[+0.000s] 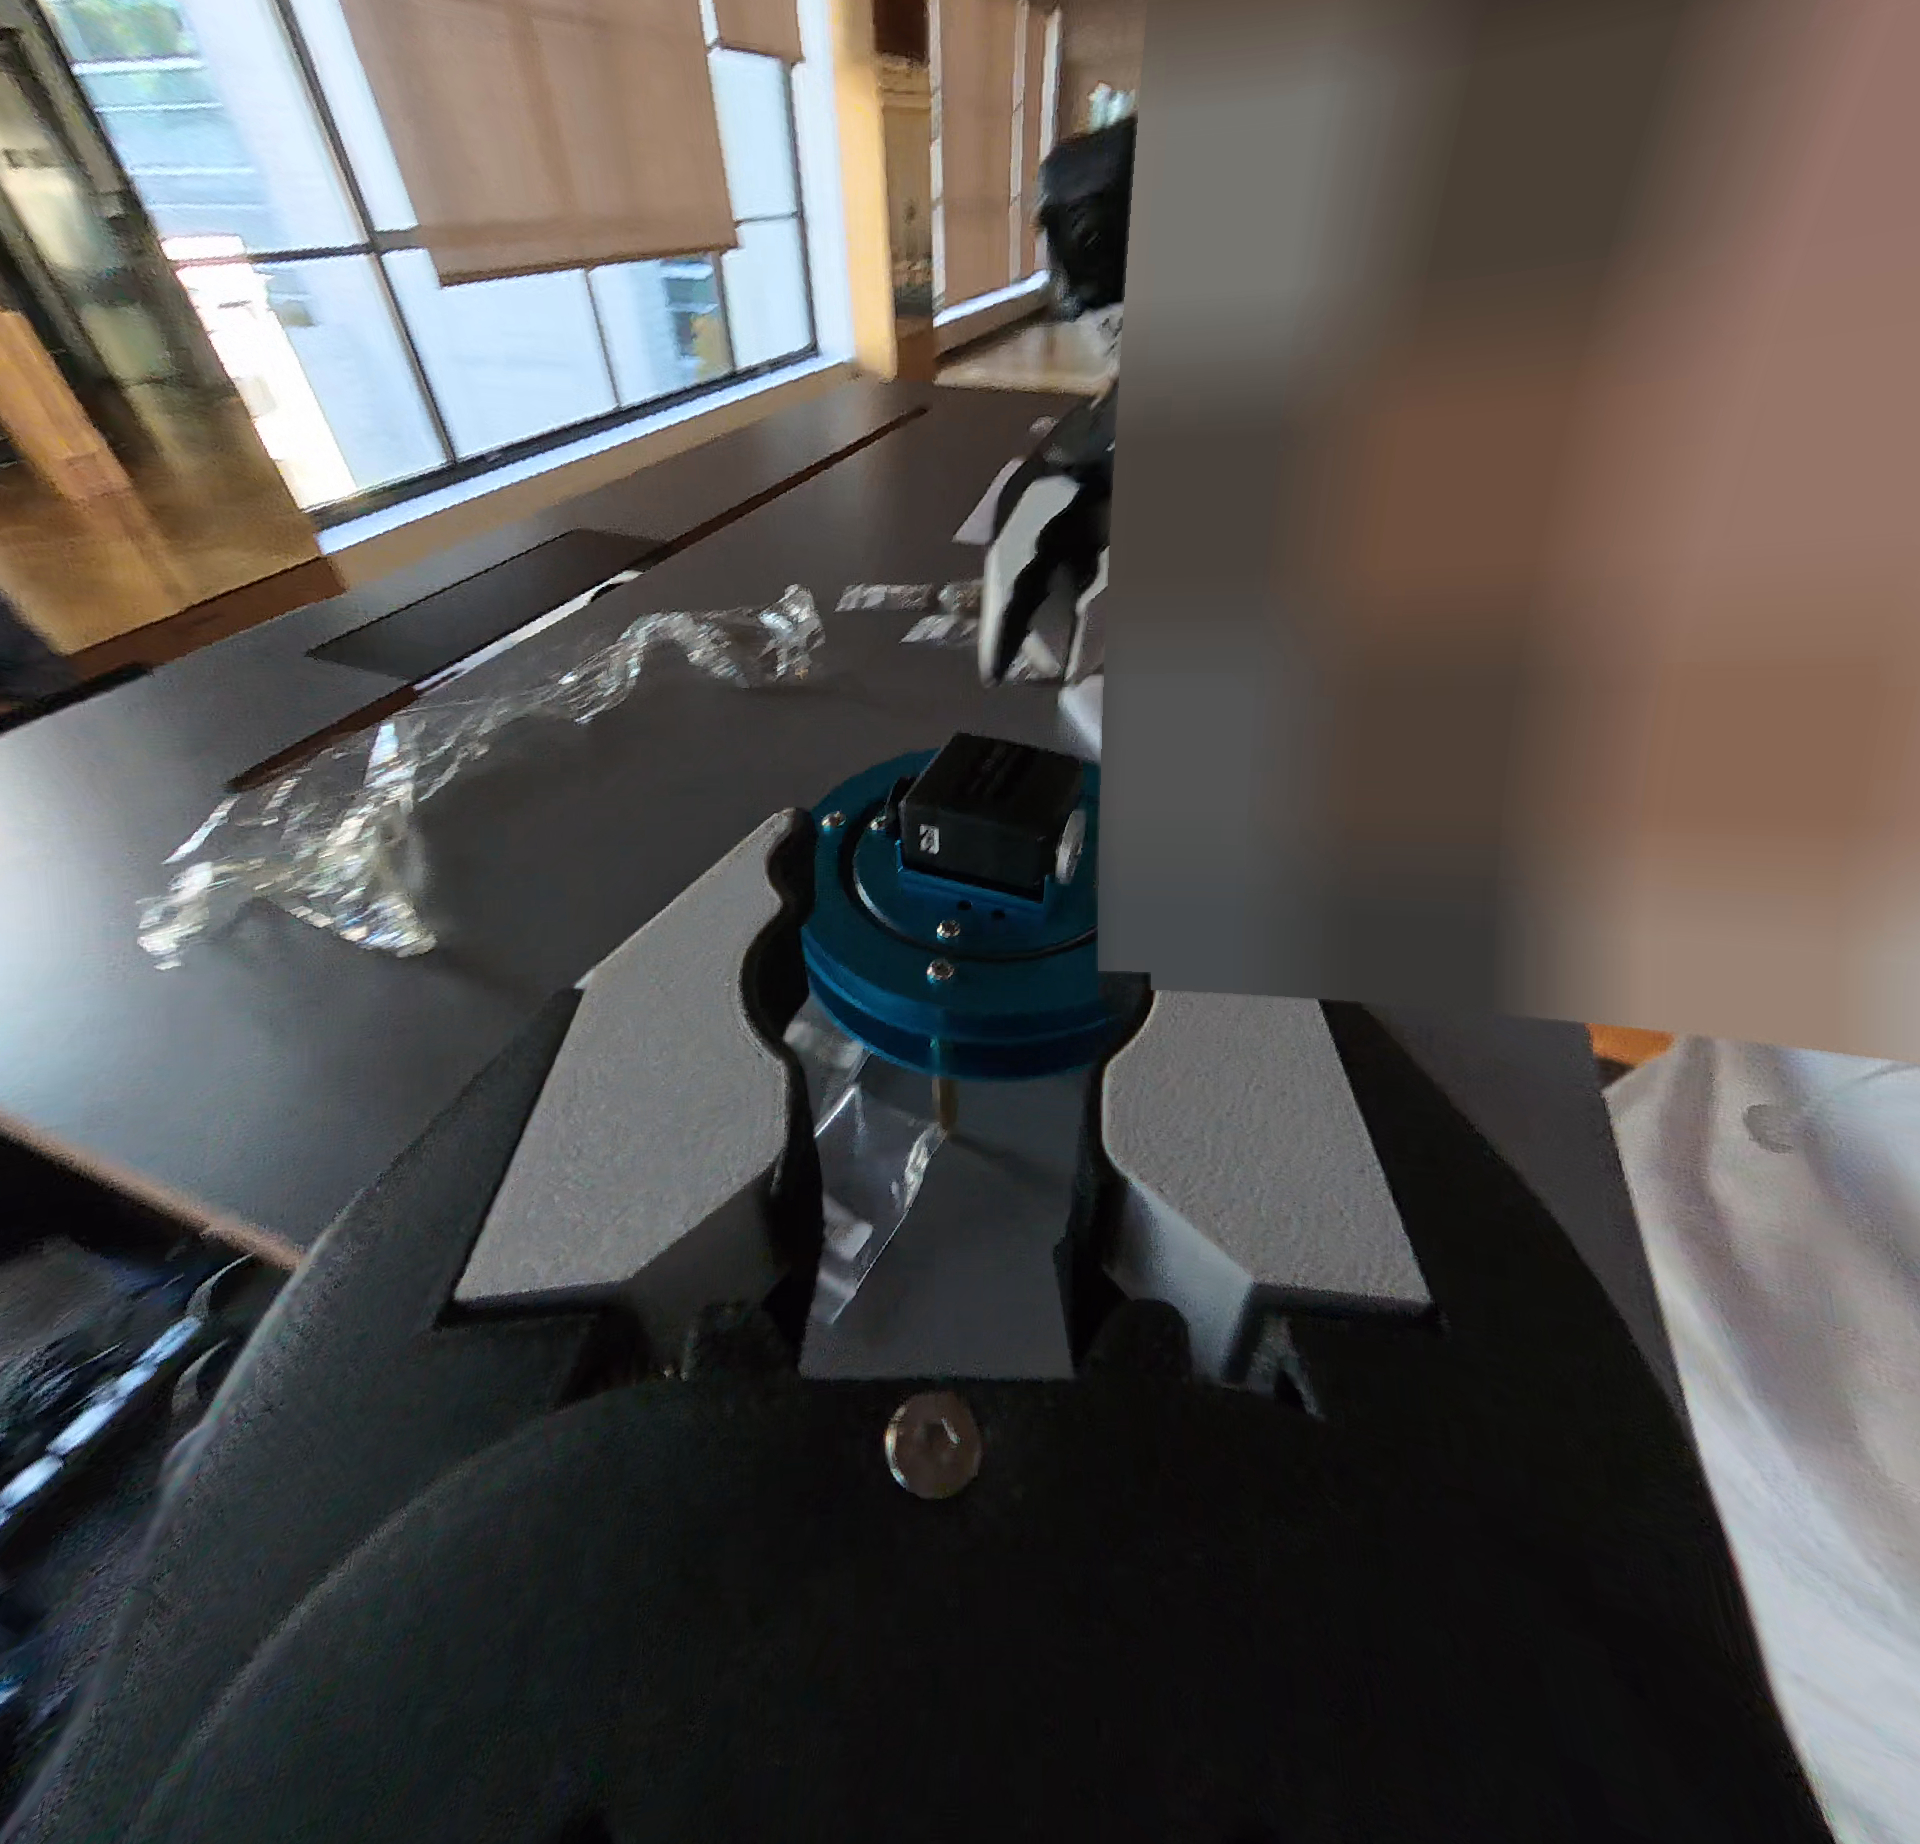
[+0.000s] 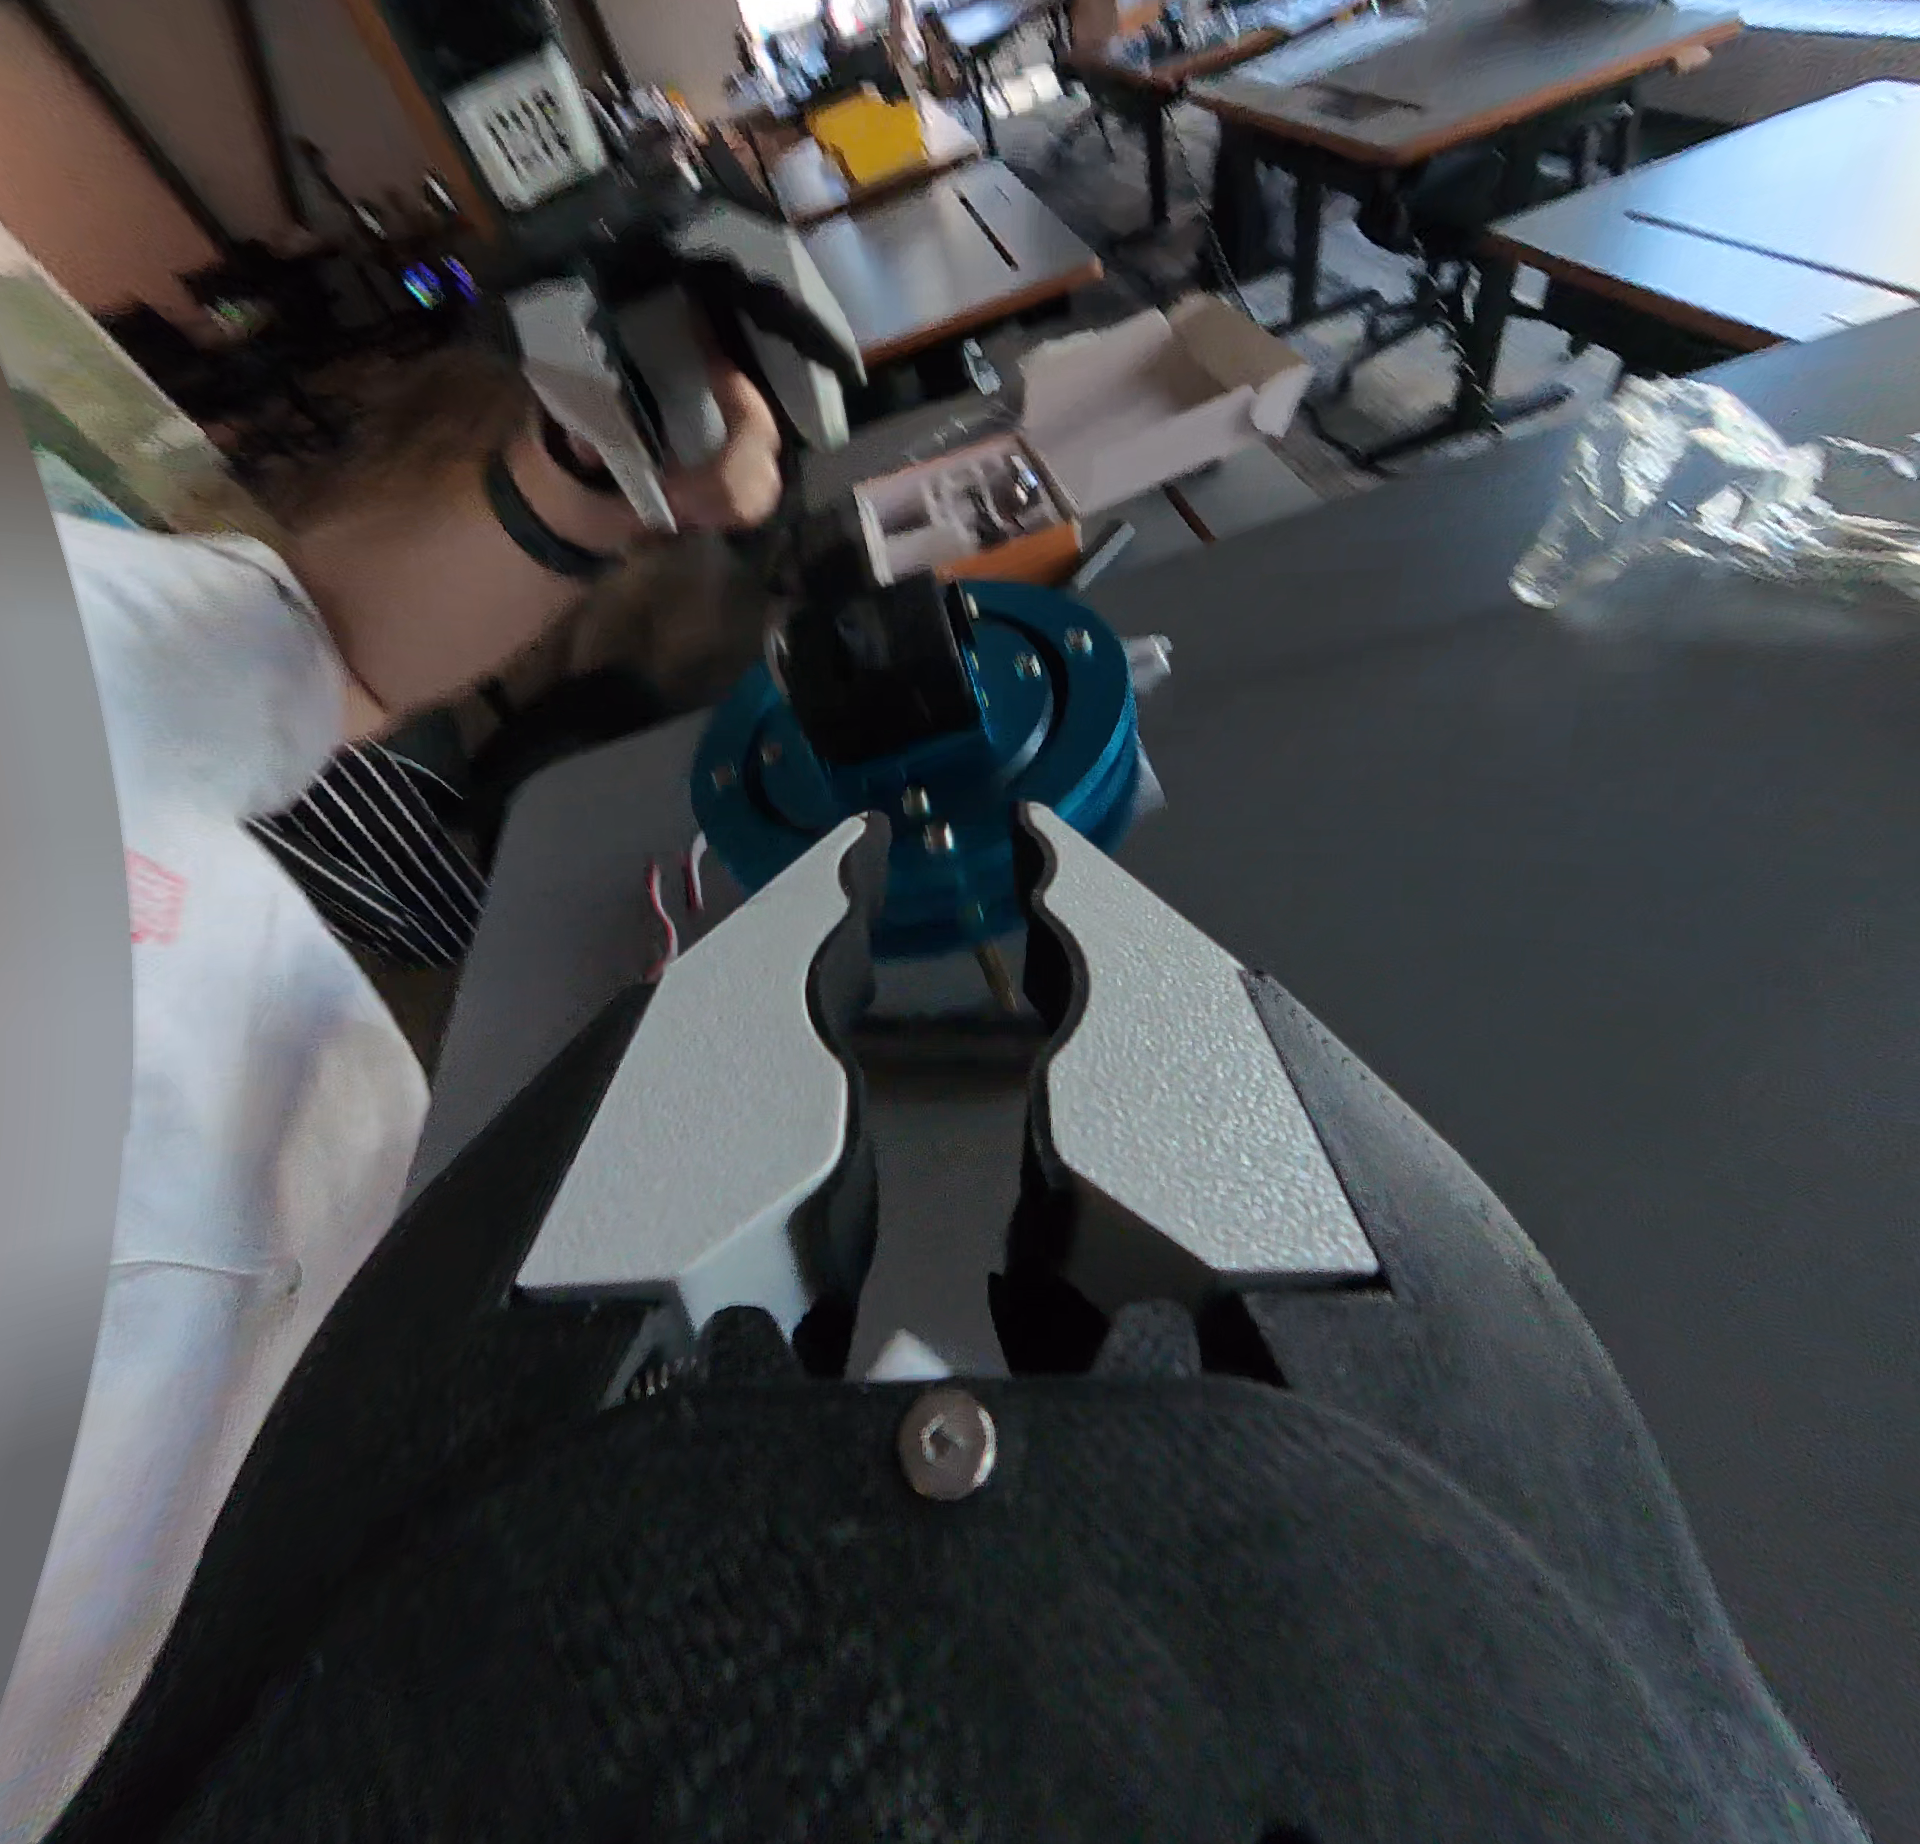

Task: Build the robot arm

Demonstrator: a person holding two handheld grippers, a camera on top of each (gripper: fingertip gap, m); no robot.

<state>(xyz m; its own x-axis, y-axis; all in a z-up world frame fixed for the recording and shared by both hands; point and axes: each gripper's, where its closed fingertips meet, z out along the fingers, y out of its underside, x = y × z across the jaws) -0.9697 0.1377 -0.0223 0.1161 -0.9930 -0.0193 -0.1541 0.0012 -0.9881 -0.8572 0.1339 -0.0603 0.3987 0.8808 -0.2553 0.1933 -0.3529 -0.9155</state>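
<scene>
right gripper [image 2: 943,838] perhaps touching blue base [image 2: 914,745]

We see crumpled clear plastic wrap [image 1: 343,838] on the dark table [image 1: 582,755], window blinds [image 1: 540,101] behind, an open white cardboard box [image 2: 1153,392], other desks [image 2: 1455,101].

My grey-fingered, black-bodied left claw [image 1: 940,963] and right claw [image 2: 940,838] point at a blue round base [image 2: 914,755] carrying a black block [image 2: 873,662]. The table [image 2: 1455,963] is dark grey, with clear, glinting crumpled wrap [image 1: 312,859] on it. Beside its edge are a white shirt [image 2: 239,963] and black-and-white striped cloth [image 2: 374,859].
</scene>
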